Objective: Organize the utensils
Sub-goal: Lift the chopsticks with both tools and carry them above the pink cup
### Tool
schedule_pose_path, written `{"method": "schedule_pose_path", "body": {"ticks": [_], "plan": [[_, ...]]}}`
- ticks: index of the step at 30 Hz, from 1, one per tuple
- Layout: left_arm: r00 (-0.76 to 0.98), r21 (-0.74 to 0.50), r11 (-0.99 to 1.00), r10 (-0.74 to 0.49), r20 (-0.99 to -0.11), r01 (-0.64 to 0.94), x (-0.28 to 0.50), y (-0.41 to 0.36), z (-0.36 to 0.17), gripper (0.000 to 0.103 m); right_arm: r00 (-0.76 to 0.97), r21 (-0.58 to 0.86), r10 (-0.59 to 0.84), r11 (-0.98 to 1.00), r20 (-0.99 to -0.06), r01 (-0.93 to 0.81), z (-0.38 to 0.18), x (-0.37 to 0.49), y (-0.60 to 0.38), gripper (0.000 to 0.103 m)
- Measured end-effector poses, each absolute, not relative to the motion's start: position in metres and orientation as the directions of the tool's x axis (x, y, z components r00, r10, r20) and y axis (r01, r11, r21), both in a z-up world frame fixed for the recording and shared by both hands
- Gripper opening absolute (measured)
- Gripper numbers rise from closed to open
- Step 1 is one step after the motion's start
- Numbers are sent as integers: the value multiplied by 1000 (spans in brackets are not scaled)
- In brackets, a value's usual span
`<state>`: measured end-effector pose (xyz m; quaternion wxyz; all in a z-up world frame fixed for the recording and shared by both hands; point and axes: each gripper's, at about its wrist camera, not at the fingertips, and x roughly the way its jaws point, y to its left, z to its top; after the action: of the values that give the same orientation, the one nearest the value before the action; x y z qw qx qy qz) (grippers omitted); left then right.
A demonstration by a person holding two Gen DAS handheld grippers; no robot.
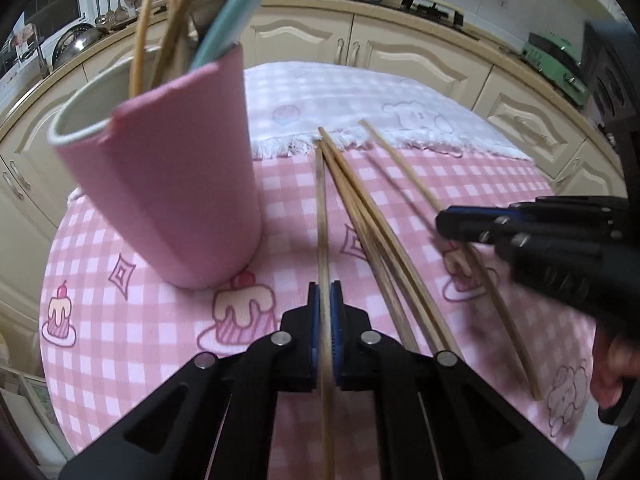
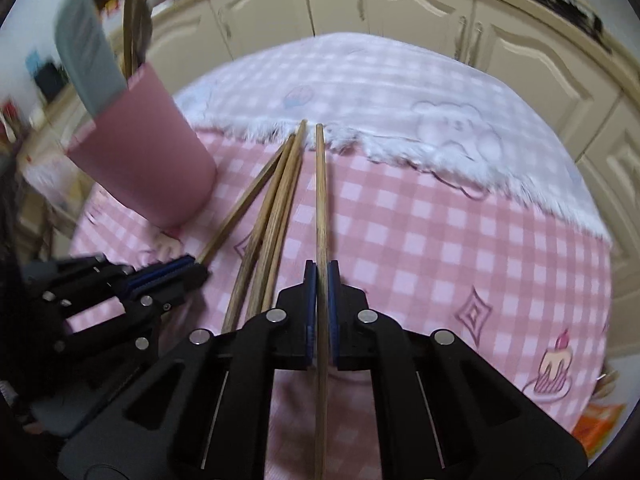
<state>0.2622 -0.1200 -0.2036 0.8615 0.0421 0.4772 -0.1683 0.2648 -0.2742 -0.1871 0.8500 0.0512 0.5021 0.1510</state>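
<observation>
Left wrist view: your left gripper (image 1: 325,296) was clamped on one chopstick (image 1: 322,216), which ran straight ahead across the pink checked cloth (image 1: 132,344), just right of the pink cup (image 1: 176,184) holding utensils. Three loose chopsticks (image 1: 360,216) lay to its right. Right wrist view: your right gripper (image 2: 321,276) was clenched on another chopstick (image 2: 320,184), the loose bundle (image 2: 276,208) just to its left, the cup (image 2: 152,160) beyond.

Pink cup (image 1: 168,184), tan chopsticks (image 1: 360,208), pink-and-white checked tablecloth (image 1: 460,184) with cake motifs.
</observation>
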Motion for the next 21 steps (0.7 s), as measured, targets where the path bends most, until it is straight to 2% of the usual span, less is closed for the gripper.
{"method": "schedule_pose_path", "body": {"ticks": [4, 9, 13, 21], "plan": [[518, -111, 931, -289, -805, 348, 248, -113, -192, 5, 510, 357, 400, 916, -762, -185, -171, 254, -297, 6], [582, -136, 911, -358, -730, 390, 228, -103, -168, 5, 590, 438, 472, 873, -654, -214, -145, 237, -305, 6], [628, -144, 883, -425, -653, 447, 211, -100, -148, 5, 634, 451, 487, 861, -601, -234, -129, 230, -308, 6], [710, -157, 851, -508, -487, 502, 182, -89, -110, 5, 676, 432, 491, 860, -550, -273, -101, 218, -303, 6]]}}
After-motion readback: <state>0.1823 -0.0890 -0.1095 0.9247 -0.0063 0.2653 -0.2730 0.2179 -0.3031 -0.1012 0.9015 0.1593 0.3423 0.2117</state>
